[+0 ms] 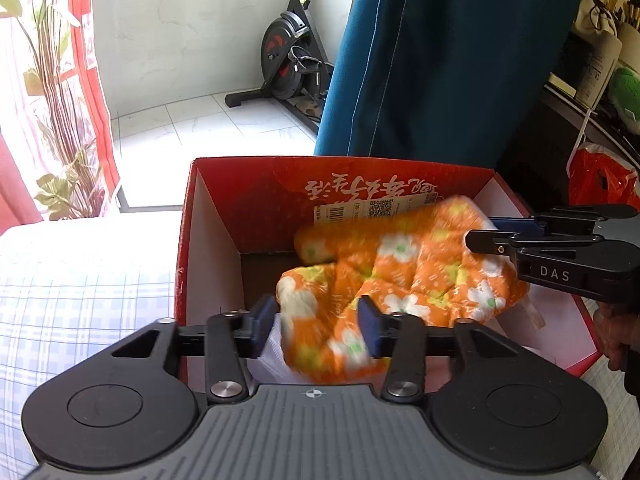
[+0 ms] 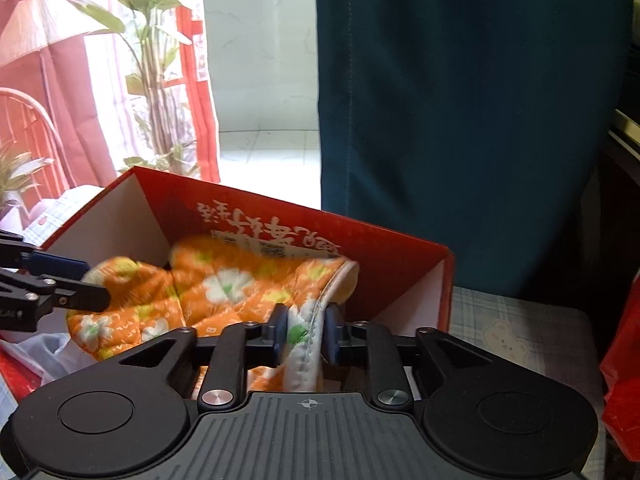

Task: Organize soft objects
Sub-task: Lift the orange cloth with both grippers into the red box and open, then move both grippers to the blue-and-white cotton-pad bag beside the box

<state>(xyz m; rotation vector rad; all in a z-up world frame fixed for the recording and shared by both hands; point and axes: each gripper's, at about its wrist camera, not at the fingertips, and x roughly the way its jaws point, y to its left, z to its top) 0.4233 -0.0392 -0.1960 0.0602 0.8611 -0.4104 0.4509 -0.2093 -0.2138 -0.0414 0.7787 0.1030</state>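
Observation:
An orange oven mitt with white flowers [image 1: 420, 264] [image 2: 224, 288] hangs, blurred, over the inside of an open red cardboard box [image 1: 256, 196] [image 2: 400, 264]. My left gripper [image 1: 316, 324] is over the box's near edge. Its pads stand apart with the mitt's finger end between them, and the left pad is clear of the cloth. My right gripper [image 2: 306, 330] has its pads close together on the mitt's white-edged cuff. The right gripper [image 1: 486, 232] reaches in from the right in the left wrist view. In the right wrist view the left gripper [image 2: 96, 284] comes in from the left.
The box stands on a checked cloth [image 1: 80, 288]. A white plastic bag [image 2: 52, 352] lies in the box under the mitt. A blue curtain [image 1: 440, 60] hangs behind, with an exercise bike [image 1: 296, 60] and a plant [image 2: 156, 80] beyond. A red plastic bag [image 1: 600, 176] sits at the right.

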